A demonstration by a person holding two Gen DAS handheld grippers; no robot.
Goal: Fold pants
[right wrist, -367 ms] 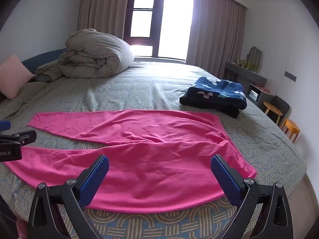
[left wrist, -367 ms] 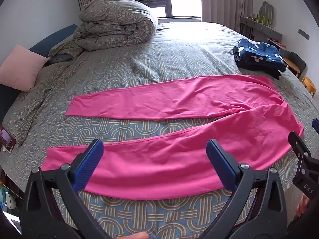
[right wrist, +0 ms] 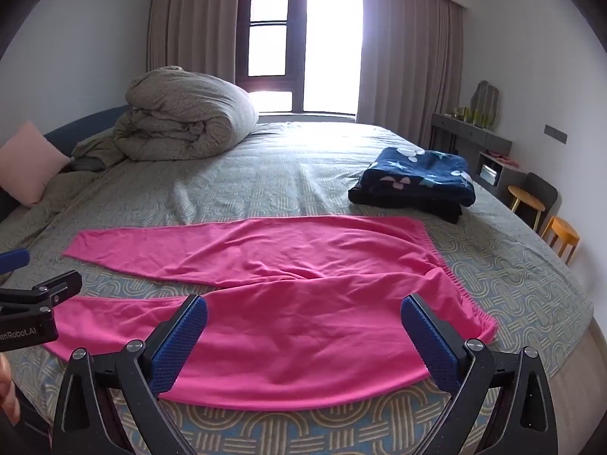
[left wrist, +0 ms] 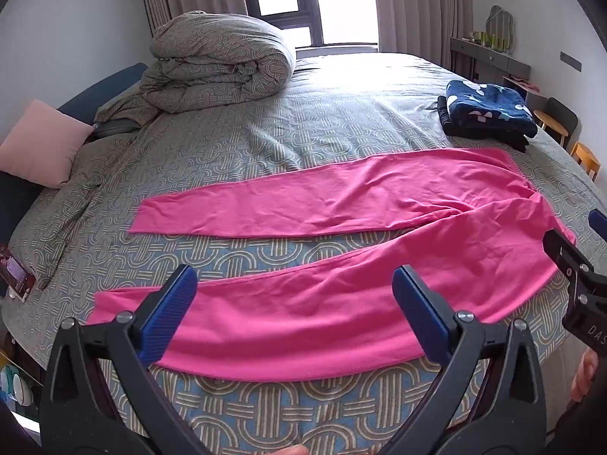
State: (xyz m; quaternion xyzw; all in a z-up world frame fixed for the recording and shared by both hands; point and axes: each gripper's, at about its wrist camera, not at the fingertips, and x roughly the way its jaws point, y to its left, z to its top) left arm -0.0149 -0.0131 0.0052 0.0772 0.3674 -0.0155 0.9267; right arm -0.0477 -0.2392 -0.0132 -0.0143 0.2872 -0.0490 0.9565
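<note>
Pink pants lie flat and spread on the patterned bed, legs pointing left and apart, waistband at the right. They also show in the right wrist view. My left gripper is open and empty, held above the near leg by the bed's front edge. My right gripper is open and empty, above the seat and waist part. Each gripper shows at the edge of the other's view: the right one and the left one.
A rolled grey duvet and a pink pillow lie at the far left of the bed. A folded dark blue stack sits at the far right. Yellow stools and a dresser stand at the right wall.
Both grippers have tilted up and drawn back a little, so more of the room and less of the bed's front edge shows. The pants have not moved.
</note>
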